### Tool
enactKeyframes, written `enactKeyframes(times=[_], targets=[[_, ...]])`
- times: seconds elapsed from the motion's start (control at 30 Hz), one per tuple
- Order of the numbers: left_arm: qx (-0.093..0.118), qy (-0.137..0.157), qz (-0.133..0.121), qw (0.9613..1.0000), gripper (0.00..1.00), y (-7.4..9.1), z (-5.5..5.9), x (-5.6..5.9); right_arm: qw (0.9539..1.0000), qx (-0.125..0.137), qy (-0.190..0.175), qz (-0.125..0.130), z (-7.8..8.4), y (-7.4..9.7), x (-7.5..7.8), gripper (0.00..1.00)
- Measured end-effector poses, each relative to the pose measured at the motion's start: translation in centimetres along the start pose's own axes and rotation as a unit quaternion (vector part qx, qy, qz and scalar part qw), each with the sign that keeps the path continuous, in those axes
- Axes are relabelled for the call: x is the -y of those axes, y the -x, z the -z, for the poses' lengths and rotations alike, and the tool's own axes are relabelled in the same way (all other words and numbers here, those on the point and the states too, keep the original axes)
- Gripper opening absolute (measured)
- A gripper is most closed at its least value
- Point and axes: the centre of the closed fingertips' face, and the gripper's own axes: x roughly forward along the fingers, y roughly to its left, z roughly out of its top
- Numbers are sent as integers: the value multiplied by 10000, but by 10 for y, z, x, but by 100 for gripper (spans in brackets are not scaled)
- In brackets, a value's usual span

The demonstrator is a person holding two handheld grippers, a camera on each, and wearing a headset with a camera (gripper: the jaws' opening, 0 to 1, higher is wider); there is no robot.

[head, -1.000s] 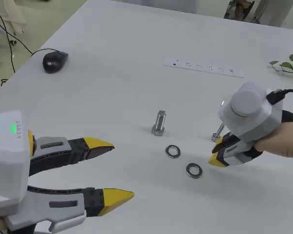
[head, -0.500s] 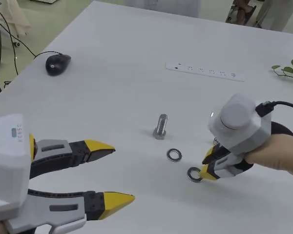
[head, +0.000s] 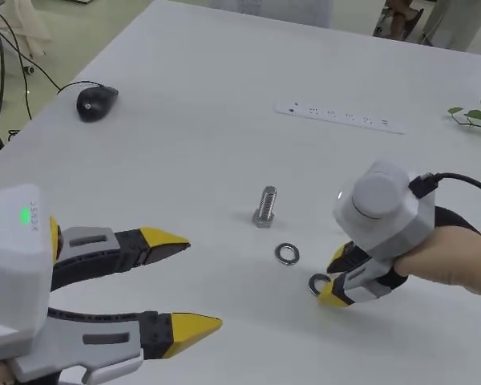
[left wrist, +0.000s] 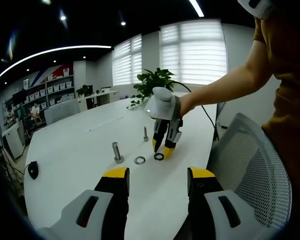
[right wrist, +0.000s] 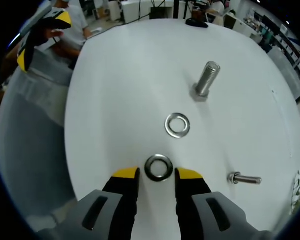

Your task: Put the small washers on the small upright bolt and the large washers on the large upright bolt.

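Jaws of the left gripper reach in from the lower left of the head view, spread wide with nothing between the yellow tips; the grey body is cut off by the picture's edge. Its own view shows the same wide, empty gap.

Further back on the white table lies a black computer mouse, its cable running off the left edge.

Near the middle the large bolt stands upright on its head. Just in front of it to the right, the bright washer lies flat, apart from the bolt.

Next comes the dark washer, flat on the table and partly covered by the tips of the right gripper, which a hand holds pointing down and leftward. In the right gripper view the jaws stand narrowly apart, with the dark washer sitting in the gap at the tips. Whether the tips touch it cannot be told. Beyond it there are the bright washer and the large bolt.

The small bolt is hidden behind the right gripper in the head view. The left gripper view shows it upright, just behind that gripper. Which washer is the larger is hard to judge.

A white power strip lies far back, and plant leaves are cut off at the right edge.
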Motion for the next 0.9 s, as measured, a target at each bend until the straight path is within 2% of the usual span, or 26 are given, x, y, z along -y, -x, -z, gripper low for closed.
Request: enactKeyframes(times=[0.3,0.43,0.9], targets=[[-4,26,-11,10000,45,-1,1,-1,10000,-24,-55,-26,0,-2,2,30],[2,26,-11,10000,45,-2,0,-2,9999,-117,85,12,0,-3,1,30],[25,36,-6,10000,45,-5,-1,-4,9998,-157,90,49,-1,-4,-2,28]])
